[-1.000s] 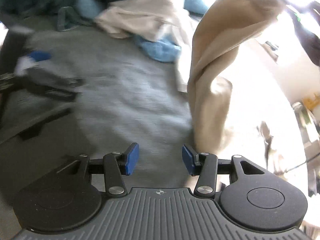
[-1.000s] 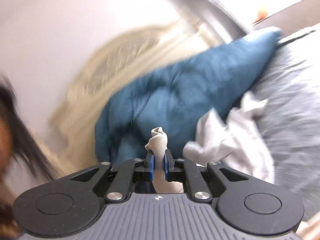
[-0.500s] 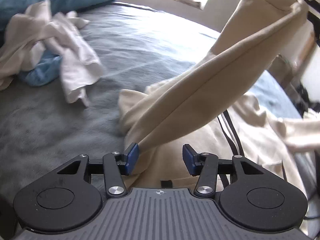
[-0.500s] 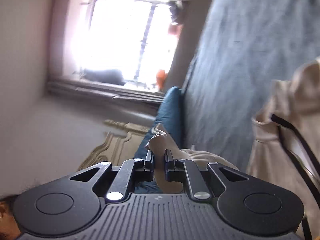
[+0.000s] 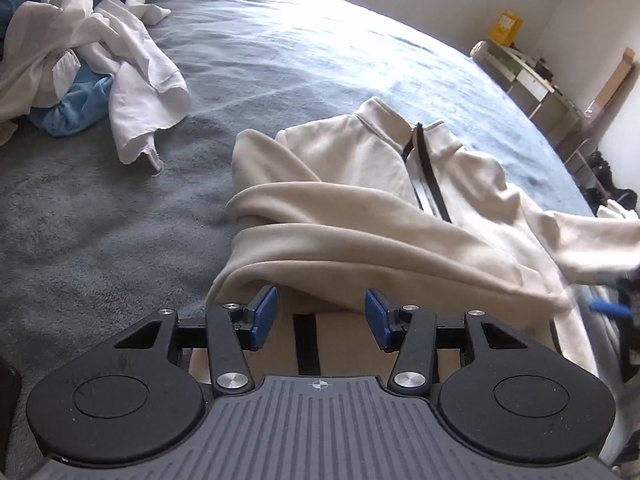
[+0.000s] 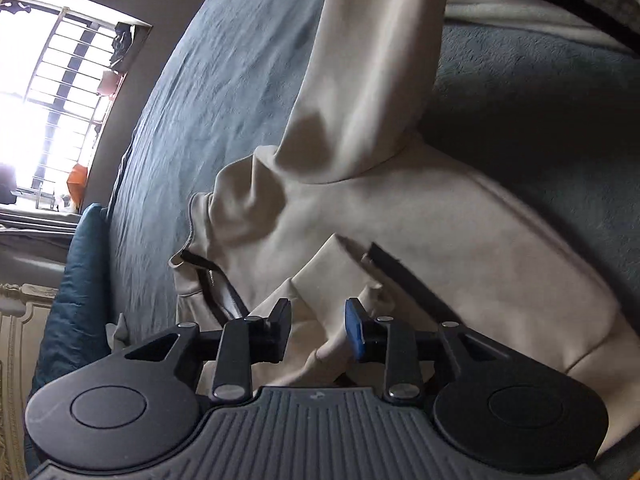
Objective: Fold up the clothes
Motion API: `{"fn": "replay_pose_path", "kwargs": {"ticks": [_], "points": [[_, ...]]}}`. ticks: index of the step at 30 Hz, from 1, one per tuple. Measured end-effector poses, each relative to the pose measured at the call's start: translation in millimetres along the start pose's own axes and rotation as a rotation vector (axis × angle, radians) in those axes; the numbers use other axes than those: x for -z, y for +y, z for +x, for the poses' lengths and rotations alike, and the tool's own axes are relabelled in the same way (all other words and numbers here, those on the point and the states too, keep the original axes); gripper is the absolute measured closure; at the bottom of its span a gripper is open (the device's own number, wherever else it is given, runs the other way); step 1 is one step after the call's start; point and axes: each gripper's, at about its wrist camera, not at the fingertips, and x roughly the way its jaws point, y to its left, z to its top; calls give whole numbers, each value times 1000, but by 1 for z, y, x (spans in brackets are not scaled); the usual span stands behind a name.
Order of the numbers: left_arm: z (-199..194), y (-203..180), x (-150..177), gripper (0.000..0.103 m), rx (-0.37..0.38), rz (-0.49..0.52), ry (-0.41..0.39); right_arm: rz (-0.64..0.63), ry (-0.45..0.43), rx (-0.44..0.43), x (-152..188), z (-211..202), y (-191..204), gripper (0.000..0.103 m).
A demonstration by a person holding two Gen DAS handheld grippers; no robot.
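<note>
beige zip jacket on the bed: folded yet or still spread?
Spread, not folded: the beige jacket lies rumpled on the grey blanket, one sleeve draped across.

The sleeve (image 5: 360, 240) that hung taut from the right gripper (image 6: 318, 330) half a second ago now lies slack across the jacket (image 5: 472, 184) on the bed (image 5: 120, 220) (zipper side up), and the right jaws have just been opening, cloth loose between them.

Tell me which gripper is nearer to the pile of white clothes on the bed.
Left. The left gripper sits over the beige jacket, with the white clothes pile just beyond it. The right gripper sits over the jacket too; no pile shows there.
</note>
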Motion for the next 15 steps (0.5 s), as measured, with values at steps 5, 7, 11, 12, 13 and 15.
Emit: {"fn": "replay_pose_path", "kwargs": {"ticks": [5,7,11,12,13,15], "points": [[2,2,-2,55,-64,33,-4,-357,68,-84,0,9,68,62],[6,1,-1,55,-85,101,8,-599,144,-144,18,24,117,56],[19,-2,5,55,-134,280,67,-1106,244,-279,86,59,214,47],[21,-2,6,55,-144,317,71,-1224,261,-324,107,69,233,46],[23,-1,7,55,-154,346,72,-1334,278,-360,129,80,249,46],[27,2,8,55,-165,372,63,-1532,312,-410,171,98,275,47]]}}
